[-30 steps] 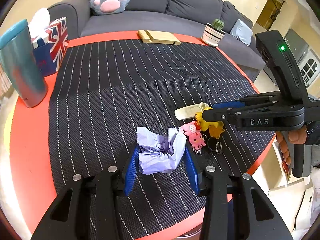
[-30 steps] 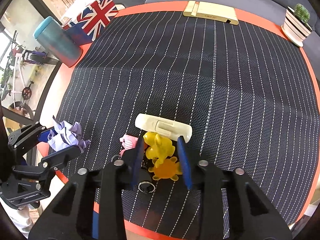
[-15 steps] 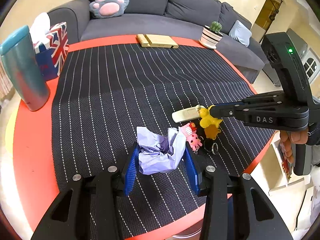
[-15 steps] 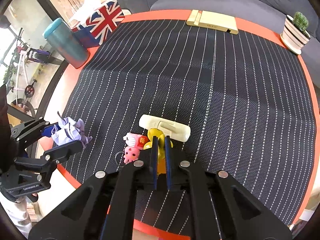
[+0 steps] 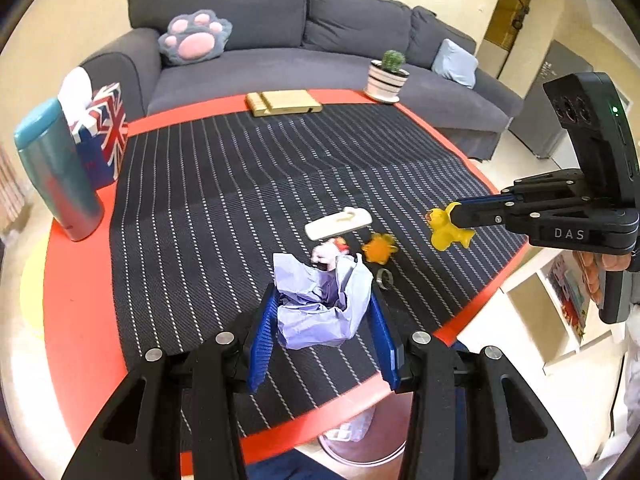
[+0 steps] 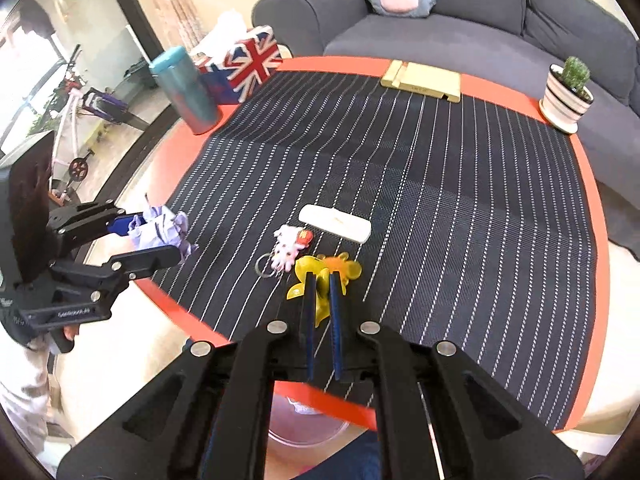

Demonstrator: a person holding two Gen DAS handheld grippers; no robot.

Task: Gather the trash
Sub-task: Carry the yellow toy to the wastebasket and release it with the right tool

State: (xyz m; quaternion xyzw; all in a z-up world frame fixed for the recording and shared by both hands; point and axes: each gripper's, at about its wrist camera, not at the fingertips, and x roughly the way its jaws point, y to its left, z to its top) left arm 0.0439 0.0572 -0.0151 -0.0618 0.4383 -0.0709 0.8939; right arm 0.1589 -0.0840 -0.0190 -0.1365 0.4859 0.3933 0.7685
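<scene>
My left gripper (image 5: 324,312) is shut on a crumpled lilac paper ball (image 5: 320,300) and holds it above the near edge of the striped mat; it also shows in the right wrist view (image 6: 160,230). My right gripper (image 6: 322,280) is shut on a yellow duck toy (image 6: 308,276), lifted off the mat; the duck also shows in the left wrist view (image 5: 446,228). An orange toy (image 5: 378,248), a pink keychain figure (image 6: 288,246) with a ring and a cream flat case (image 6: 335,223) lie on the mat.
A round red table (image 6: 180,136) carries the black striped mat (image 6: 440,184). A teal tumbler (image 5: 56,168), a Union Jack tissue box (image 5: 102,136), a wooden stand (image 5: 282,102) and a potted cactus (image 5: 388,76) stand at its far edge. A clear bin (image 6: 304,428) sits below the near edge.
My right gripper closed on the yellow duck, lifted it and pulled it right and back, away from the orange toy. My left gripper rose with the paper ball.
</scene>
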